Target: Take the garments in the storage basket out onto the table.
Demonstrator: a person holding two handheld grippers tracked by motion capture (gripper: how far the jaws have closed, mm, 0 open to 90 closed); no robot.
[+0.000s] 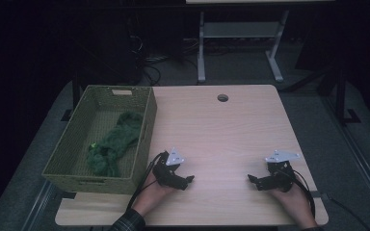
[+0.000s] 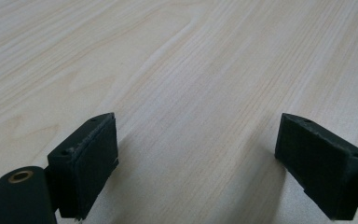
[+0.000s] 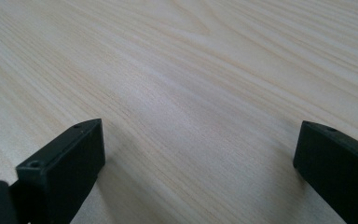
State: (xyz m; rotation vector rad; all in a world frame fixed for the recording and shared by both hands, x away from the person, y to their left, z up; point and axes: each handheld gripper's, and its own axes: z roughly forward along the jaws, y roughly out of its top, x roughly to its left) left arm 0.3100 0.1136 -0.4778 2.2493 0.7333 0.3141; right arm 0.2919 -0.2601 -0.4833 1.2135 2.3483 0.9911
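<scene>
high view: i am holding my left gripper (image 1: 189, 180) low over the near part of the wooden table (image 1: 221, 130), its tip pointing toward the middle, and my right gripper (image 1: 251, 179) is mirroring it on the other side, its tip pointing back at the left one. the 2 grippers are sitting well apart, with bare tabletop lying between them. a woven green basket (image 1: 147, 139) is standing on the table's left part, just beside my left gripper, and a green cloth (image 1: 113, 144) is lying crumpled inside the basket, running from its far middle toward its near end. a round hole (image 1: 222, 98) is showing near the table's far edge.

left gripper view: my left gripper (image 2: 196, 154) is keeping its 2 black jaws spread wide, and nothing but pale wood grain is lying between them.

right gripper view: my right gripper (image 3: 200, 158) is likewise standing with its 2 jaws parted wide over bare wood, gripping nothing.

in all 3 views neither gripper is touching the cloth or the basket.
</scene>
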